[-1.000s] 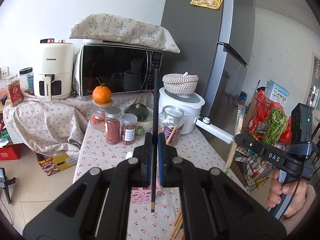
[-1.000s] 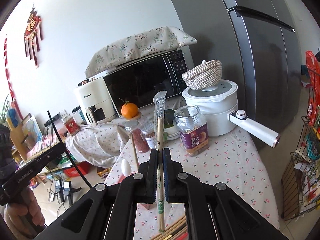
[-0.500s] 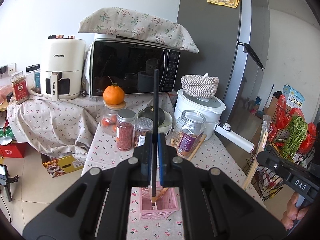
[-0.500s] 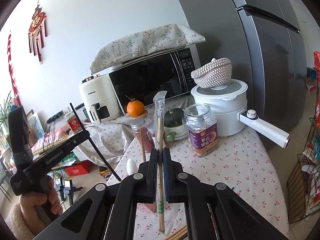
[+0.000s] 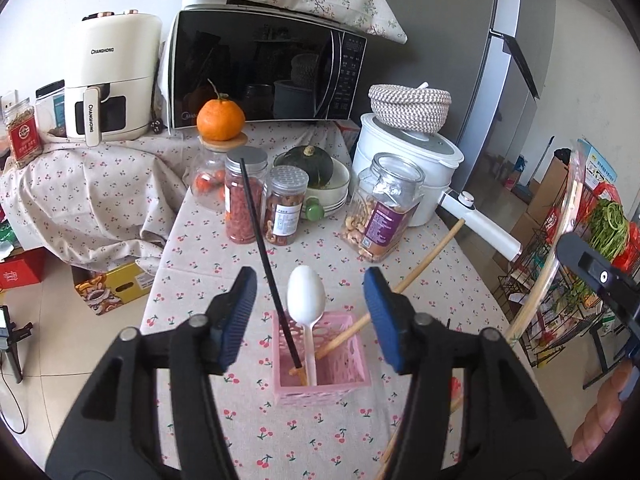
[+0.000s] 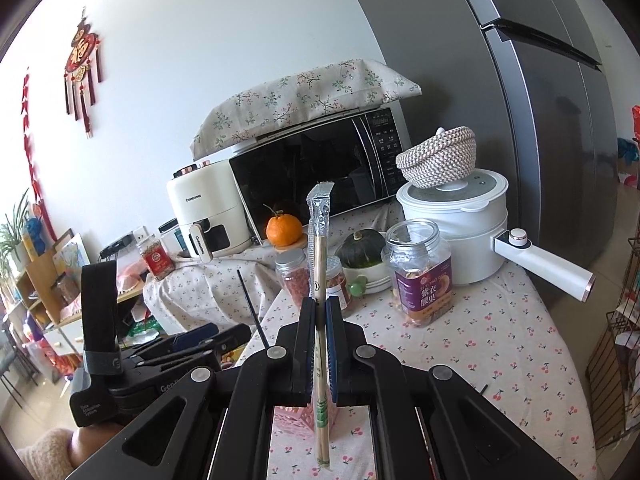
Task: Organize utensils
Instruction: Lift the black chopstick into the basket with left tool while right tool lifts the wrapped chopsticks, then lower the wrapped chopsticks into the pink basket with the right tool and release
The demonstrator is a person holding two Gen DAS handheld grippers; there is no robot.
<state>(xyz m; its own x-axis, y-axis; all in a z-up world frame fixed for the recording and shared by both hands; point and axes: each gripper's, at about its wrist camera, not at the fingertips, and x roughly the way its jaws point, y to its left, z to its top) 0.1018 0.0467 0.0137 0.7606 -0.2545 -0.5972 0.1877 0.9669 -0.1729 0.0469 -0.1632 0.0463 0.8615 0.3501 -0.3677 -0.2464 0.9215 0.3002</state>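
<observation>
A pink basket (image 5: pixel 324 388) stands on the cherry-print tablecloth. In it are a white spoon (image 5: pixel 306 292), a wooden chopstick (image 5: pixel 420 268) leaning right and a black chopstick (image 5: pixel 264 256) leaning left. My left gripper (image 5: pixel 308 280) hovers just above the basket. Its jaws are opening, and the black chopstick rises between them untouched. My right gripper (image 6: pixel 320 312) is shut on a pair of wooden chopsticks in a clear wrapper (image 6: pixel 319 248), held upright over the basket (image 6: pixel 292 420). That wrapped pair (image 5: pixel 548 276) also shows at the right of the left wrist view.
Behind the basket stand several jars (image 5: pixel 244 200), a squash in a bowl (image 5: pixel 310 164) and a white pot (image 5: pixel 404 160) whose long handle (image 5: pixel 480 224) juts right. Microwave (image 5: pixel 264 76), air fryer (image 5: pixel 114 76) and fridge (image 5: pixel 460 40) line the back. Loose wooden chopsticks (image 5: pixel 390 448) lie at front right.
My left gripper came down over the pink basket and opened, letting go of the black chopstick, which now stands in the basket. The right gripper still grips the wrapped chopsticks.
</observation>
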